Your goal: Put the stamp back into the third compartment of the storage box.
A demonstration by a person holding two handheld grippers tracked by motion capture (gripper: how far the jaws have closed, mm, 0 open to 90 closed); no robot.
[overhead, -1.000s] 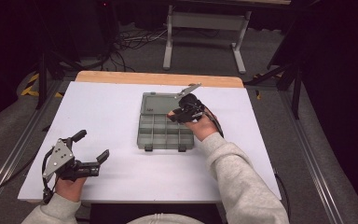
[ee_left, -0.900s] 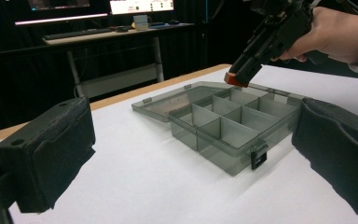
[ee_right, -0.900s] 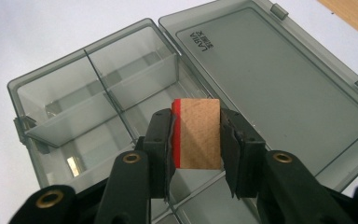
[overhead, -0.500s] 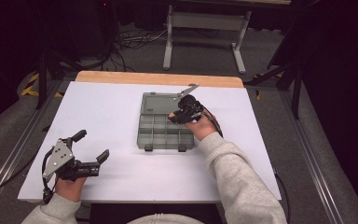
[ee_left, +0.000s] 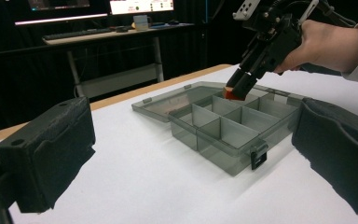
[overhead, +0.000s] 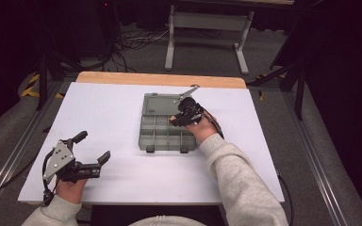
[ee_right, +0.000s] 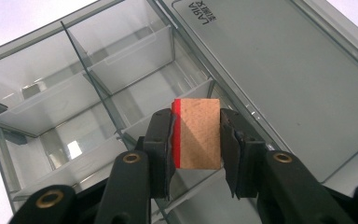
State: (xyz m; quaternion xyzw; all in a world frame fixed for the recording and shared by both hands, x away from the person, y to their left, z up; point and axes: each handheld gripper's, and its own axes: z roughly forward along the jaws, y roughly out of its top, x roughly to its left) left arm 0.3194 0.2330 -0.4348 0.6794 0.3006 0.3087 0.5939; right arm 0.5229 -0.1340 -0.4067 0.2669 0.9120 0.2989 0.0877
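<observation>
A compartment box (overhead: pixel 167 128) sits on the counter (overhead: pixel 118 117) right of centre, its lid (overhead: pixel 162 104) laid open flat behind it, on the far side. The right gripper (overhead: pixel 178 117) hangs over the box's rear compartments, a small block (ee_right: pixel 196 133) between its jaws. The left gripper (overhead: pixel 90 153) is at the counter's near left corner, well apart from the box.

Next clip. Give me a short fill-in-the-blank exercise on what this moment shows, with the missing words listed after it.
1. The right hand-held gripper is shut on a small wooden ____ with one red face.
2. The grey compartment box lies on the white table with its lid ____.
3. The left hand-held gripper rests near the table's front edge with its jaws ____.
4. Every compartment of the box that can be seen is ____.

Missing words: block; open; open; empty
</observation>
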